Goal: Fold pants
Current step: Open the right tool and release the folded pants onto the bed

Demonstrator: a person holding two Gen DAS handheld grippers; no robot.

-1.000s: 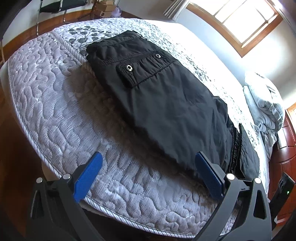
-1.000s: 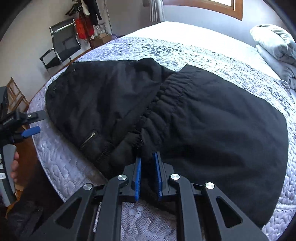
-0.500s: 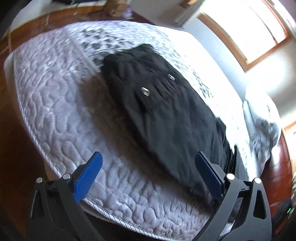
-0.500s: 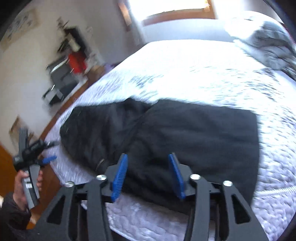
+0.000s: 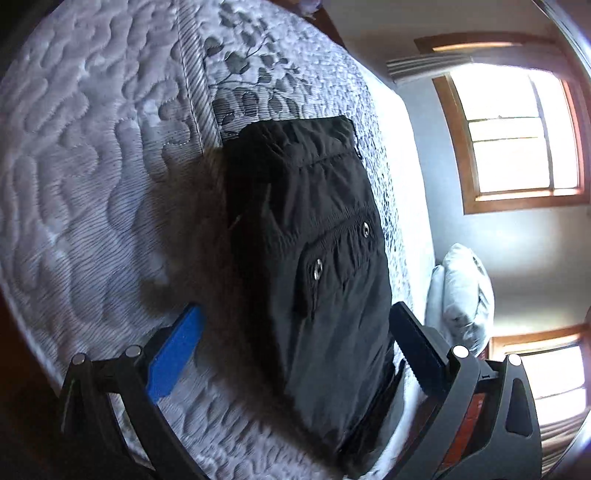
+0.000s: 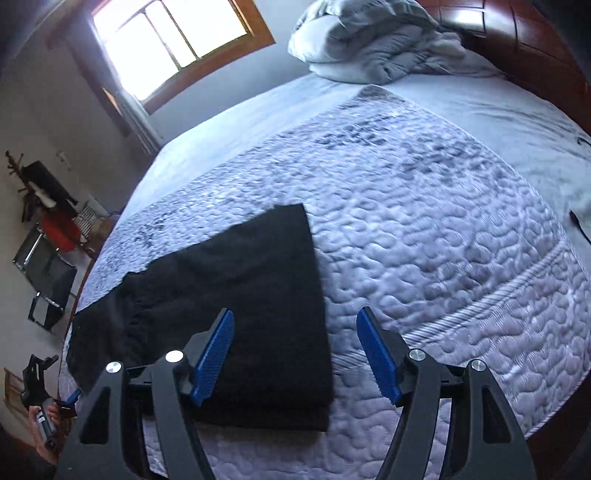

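A second before, the right gripper point(image 6: 295, 354) had been pinched tight at the waistband; by this moment it had let go, its blue jaws spread wide and holding nothing, one pad over the cloth and the other over bare quilt. The left gripper point(image 5: 291, 354) had kept its jaws wide apart throughout, but had swung round, so that the pants point(image 5: 314, 266) ran lengthwise away between its fingers rather than slantwise across the view. It gripped nothing either.

The black pants point(image 6: 229, 310) lay folded flat near the foot edge of the bed, a snap-buttoned pocket flap point(image 5: 332, 254) facing up, the stacked layers showing at the near edge in the right wrist view. In that view the left gripper point(image 6: 37, 384) showed small at the far left, off the mattress.

The quilted grey bedspread point(image 6: 443, 240) carried a leaf print point(image 5: 255, 70) further up. A rumpled duvet point(image 6: 369, 40) sat heaped by the dark wooden headboard point(image 6: 524, 33). Bright wood-framed windows point(image 5: 517, 136) lit the room, and a black chair point(image 6: 48, 280) stood by the wall.
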